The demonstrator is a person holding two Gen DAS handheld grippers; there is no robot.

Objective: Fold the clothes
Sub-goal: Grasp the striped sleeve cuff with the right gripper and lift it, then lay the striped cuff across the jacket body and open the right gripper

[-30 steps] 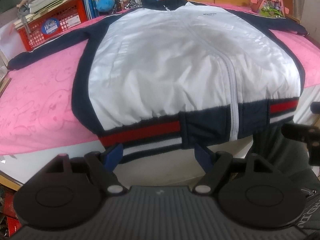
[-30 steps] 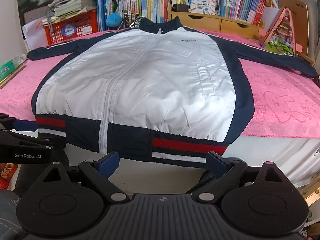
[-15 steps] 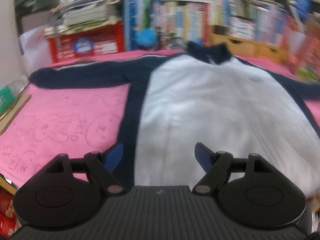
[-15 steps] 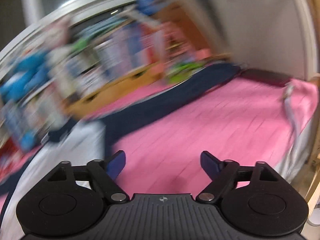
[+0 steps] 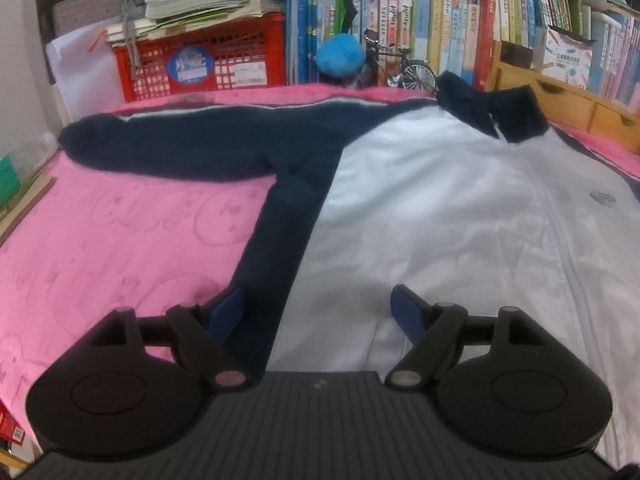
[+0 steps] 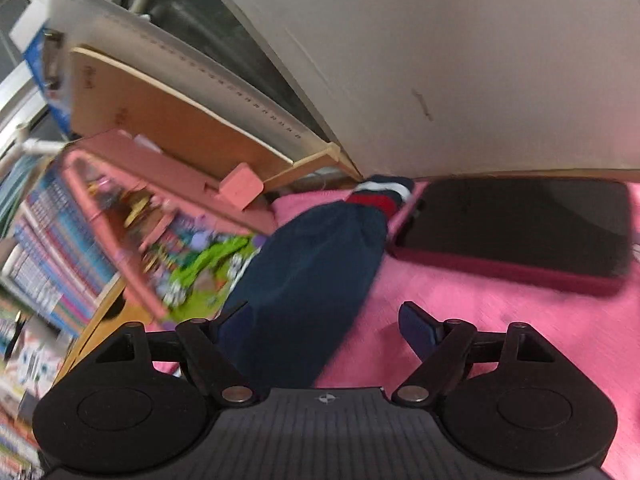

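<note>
Left wrist view gives me one jacket [image 5: 440, 216] lying flat, front up, on the pink cloth [image 5: 120, 248] that covers the bench. Its body is white with a closed zip down the middle; the side panel, collar and one outstretched sleeve [image 5: 192, 148] are navy, with a thin pale stripe along the sleeve's top edge. My left hand-held gripper [image 5: 318, 312] hangs over the seam between navy and white, jaws spread and opening, pinching nothing. Through the right wrist camera I see the other sleeve [image 6: 312, 276], navy, ending in one red, white and navy cuff [image 6: 380, 196] beside one dark tablet [image 6: 516, 228]. My right hand-held gripper [image 6: 326, 326] stands wide above that sleeve, clasping nothing.
</note>
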